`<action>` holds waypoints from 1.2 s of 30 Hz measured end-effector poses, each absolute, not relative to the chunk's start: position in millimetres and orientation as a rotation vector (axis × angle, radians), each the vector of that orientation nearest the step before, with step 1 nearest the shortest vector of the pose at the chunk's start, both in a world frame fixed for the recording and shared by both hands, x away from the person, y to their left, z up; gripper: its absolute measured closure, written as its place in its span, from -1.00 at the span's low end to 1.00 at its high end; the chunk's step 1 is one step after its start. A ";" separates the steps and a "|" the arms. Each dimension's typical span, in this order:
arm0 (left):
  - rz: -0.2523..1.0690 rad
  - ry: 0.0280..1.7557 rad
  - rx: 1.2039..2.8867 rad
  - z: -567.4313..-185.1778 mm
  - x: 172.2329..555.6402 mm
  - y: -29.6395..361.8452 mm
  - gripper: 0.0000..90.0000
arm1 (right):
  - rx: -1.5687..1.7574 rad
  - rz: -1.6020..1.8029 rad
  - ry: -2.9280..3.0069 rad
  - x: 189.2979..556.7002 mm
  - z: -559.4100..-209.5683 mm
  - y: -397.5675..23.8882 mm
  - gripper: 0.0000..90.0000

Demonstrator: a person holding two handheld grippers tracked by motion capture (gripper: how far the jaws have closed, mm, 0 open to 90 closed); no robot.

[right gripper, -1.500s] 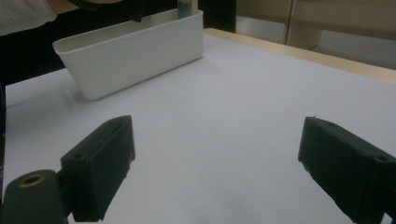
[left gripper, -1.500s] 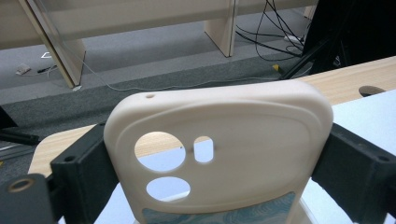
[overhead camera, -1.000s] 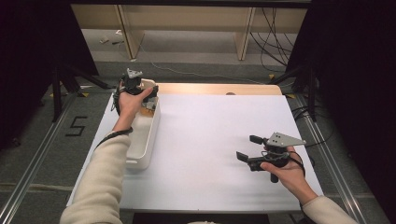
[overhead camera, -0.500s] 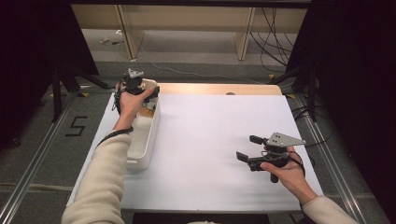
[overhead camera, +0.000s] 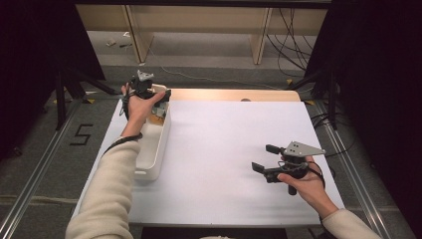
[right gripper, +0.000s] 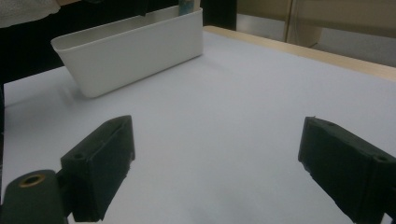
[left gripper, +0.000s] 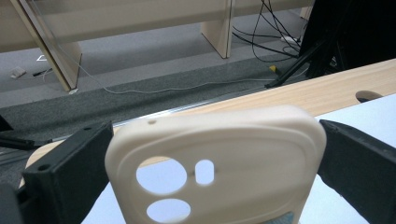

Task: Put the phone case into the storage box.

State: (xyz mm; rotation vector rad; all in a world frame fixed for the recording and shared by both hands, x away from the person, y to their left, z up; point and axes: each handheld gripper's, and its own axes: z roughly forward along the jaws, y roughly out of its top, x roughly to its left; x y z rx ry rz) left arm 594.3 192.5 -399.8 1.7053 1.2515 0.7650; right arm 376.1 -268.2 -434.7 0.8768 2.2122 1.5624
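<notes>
Barely anything has shifted on the table since a second ago: both hands hold their spots, but the left gripper [overhead camera: 158, 99] has just been opening its jaws, and the cream phone case [left gripper: 215, 163] stands right between them. In the left gripper view the case stands upright, its long axis running up along the jaws, camera cut-outs low and toward the left jaw; the left jaw sits just off its edge, and the right jaw seems to stand just clear too, so I read this as a release, not a grip. From the high view that gripper hangs over the far end of the white bin [overhead camera: 149, 159], forearm stretched out along the bin, so the case is at the bin's far end, at or over its rim. Over to the right gripper [overhead camera: 263, 159]: jaws wide apart, nothing between them, held low and level over bare white tabletop [overhead camera: 224, 149], well apart from the case. Left hand is clearly the nearer one.
</notes>
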 end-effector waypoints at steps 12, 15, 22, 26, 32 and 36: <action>0.776 1.228 1.692 -391.3 592.3 189.9 -1.00 | 0.876 1.561 2.214 376.3 -435.1 -267.7 -0.74; 0.787 1.216 1.691 -387.1 591.8 188.8 -1.00 | 0.874 1.558 2.221 376.1 -435.3 -267.4 -0.74; 0.805 1.191 1.682 -378.6 588.7 187.1 -1.00 | 0.876 1.555 2.221 376.1 -435.0 -267.8 -0.74; 0.811 1.179 1.667 -373.5 585.3 187.2 -1.00 | 0.876 1.554 2.222 375.9 -435.0 -267.5 -0.74; 0.821 1.169 1.658 -366.4 578.7 187.8 -1.00 | 0.877 1.553 2.220 375.8 -434.7 -267.5 -0.74; 0.839 1.128 1.655 -362.0 573.0 189.4 -1.00 | 0.875 1.555 2.214 375.8 -434.4 -267.5 -0.74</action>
